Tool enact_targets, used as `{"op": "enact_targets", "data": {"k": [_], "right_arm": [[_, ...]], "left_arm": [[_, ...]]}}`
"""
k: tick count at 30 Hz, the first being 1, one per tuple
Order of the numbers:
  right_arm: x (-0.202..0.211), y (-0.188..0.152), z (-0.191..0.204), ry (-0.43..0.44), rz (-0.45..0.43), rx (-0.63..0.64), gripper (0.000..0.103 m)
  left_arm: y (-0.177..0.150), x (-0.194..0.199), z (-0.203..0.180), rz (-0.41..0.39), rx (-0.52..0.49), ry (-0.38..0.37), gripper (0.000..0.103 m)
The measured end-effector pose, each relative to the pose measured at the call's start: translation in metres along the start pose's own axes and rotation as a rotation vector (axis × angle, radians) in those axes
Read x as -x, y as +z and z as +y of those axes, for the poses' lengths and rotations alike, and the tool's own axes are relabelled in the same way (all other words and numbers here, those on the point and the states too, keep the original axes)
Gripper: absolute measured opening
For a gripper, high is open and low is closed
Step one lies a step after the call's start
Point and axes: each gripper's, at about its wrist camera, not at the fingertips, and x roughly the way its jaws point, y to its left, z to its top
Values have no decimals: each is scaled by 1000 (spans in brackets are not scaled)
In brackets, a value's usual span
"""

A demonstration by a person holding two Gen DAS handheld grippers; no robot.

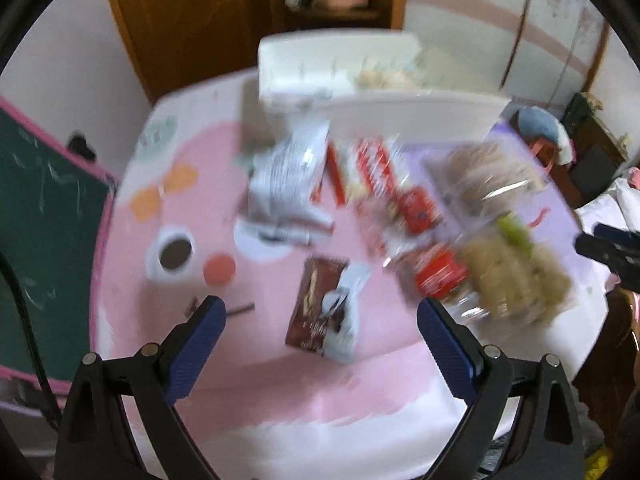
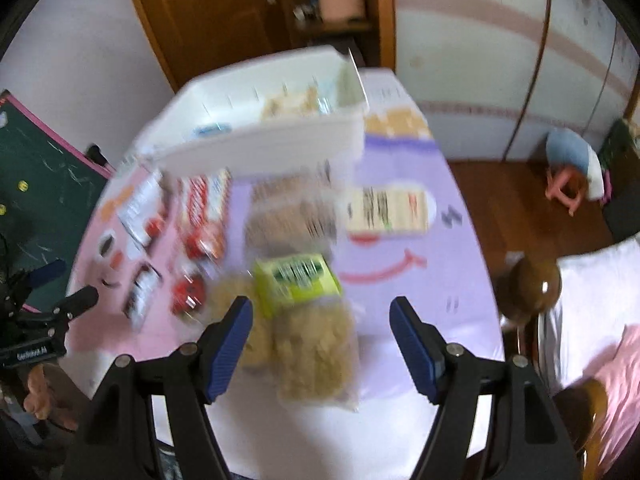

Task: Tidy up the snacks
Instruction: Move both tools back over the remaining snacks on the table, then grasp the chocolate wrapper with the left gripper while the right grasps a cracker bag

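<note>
Both views are motion-blurred. My left gripper (image 1: 320, 312) is open above a brown chocolate packet (image 1: 320, 312) on the pink cloth. Behind it lie a silver-white packet (image 1: 286, 176), red snack packs (image 1: 380, 176) and a small red pack (image 1: 438, 276). My right gripper (image 2: 320, 320) is open over a clear bag of beige snacks with a green label (image 2: 308, 320). A second clear bag of brown snacks (image 2: 288, 216) lies behind it. A white bin (image 2: 256, 120) stands at the table's far side, with some snacks inside; it also shows in the left wrist view (image 1: 400, 116).
The table carries a pink and lilac cartoon cloth (image 2: 420, 300). A green chalkboard (image 1: 44, 208) leans at the left. A wooden cabinet (image 2: 240, 8) stands behind. A bed (image 2: 600, 320) and a brown round object (image 2: 532, 284) are at the right table edge.
</note>
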Motion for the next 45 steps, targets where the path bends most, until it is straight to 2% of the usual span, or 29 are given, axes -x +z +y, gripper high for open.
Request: {"op": "enact_targets", "data": {"k": [5, 12, 19, 24, 27, 29, 32, 35, 37, 45], "right_arm": [[-24, -17, 0, -41, 65, 27, 71], [-44, -22, 7, -22, 114, 42, 71], [-61, -24, 15, -46, 138, 52, 71], [-61, -28, 16, -54, 114, 64, 71], [-61, -31, 18, -61, 98, 74, 71], [-61, -32, 19, -65, 93, 77, 71], [-59, -33, 19, -63, 84, 74, 71], [-57, -34, 19, -67, 70, 77, 66], [-55, -34, 20, -72, 66, 88, 55], [-40, -39, 12, 42, 77, -12, 53]], "left_arm": [[-8, -33, 17, 66, 89, -41, 96], [-7, -48, 15, 74, 74, -40, 95], [-2, -67, 17, 98, 66, -28, 78], [0, -76, 22, 98, 81, -27, 73], [2, -76, 21, 84, 65, -7, 62], [2, -75, 19, 76, 56, -11, 47], [0, -71, 13, 73, 48, -9, 39], [-2, -69, 12, 68, 44, -12, 35], [-6, -66, 8, 69, 46, -13, 35], [-19, -34, 4, 26, 48, -33, 34]]}}
